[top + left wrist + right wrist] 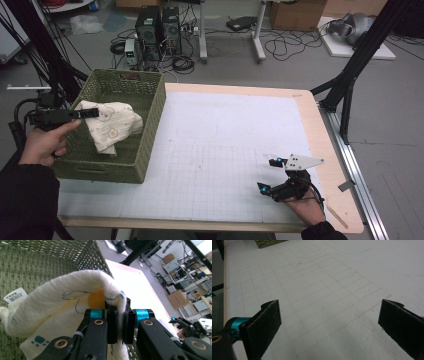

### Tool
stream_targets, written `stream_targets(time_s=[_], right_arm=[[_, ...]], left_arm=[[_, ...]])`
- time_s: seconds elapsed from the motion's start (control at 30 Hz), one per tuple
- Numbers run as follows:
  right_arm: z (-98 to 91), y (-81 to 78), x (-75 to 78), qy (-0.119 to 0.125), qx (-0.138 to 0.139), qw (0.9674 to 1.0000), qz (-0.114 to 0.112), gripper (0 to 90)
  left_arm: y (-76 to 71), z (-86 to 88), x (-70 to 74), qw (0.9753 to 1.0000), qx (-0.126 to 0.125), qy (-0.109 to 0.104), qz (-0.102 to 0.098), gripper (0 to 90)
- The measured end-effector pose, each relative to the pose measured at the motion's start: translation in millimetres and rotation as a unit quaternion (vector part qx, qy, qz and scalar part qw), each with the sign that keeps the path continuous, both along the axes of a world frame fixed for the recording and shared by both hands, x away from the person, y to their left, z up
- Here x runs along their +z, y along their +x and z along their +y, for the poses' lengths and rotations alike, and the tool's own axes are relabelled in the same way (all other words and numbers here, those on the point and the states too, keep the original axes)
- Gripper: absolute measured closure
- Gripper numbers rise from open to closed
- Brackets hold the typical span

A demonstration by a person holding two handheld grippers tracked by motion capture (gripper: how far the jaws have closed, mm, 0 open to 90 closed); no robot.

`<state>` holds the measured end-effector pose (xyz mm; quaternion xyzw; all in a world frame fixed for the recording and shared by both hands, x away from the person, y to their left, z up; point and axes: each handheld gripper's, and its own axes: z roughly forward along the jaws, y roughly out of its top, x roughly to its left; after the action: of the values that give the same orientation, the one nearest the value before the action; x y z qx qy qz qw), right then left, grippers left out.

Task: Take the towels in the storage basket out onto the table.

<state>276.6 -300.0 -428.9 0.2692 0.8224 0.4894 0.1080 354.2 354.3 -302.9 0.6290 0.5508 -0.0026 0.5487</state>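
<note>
While the left gripper [84,113] reaches over the near-left wall of the green basket [150,130], its jaws are clamped on a fold of the cream printed cloth [112,124], which lies bunched inside that basket. Well apart, at the near right of the white gridded mat [220,150], the right gripper [269,175] rests with jaws spread wide and nothing between them.

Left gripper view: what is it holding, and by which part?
The left hand-held gripper pinches the white printed cloth by a folded edge, over the green basket.
</note>
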Motion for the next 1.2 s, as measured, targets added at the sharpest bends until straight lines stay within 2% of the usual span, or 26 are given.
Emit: stream_targets(time_s=[0.73, 1.0, 1.2], right_arm=[[0.5, 0.5, -0.3, -0.001, 0.001, 1.0, 0.003, 3.7], [0.8, 0.6, -0.5, -0.001, 0.001, 1.0, 0.004, 3.7], [1.1, 1.3, -0.8, -0.003, 0.001, 1.0, 0.004, 3.7]], left_arm=[[-5.8, -1.2, 34.8, 0.999, -0.012, -0.024, -0.035, 85.2], [-5.2, -8.1, 49.4, 0.998, -0.021, -0.035, -0.048, 85.3], [-4.3, -18.8, 63.4, 0.9966, -0.037, -0.041, -0.061, 85.3]])
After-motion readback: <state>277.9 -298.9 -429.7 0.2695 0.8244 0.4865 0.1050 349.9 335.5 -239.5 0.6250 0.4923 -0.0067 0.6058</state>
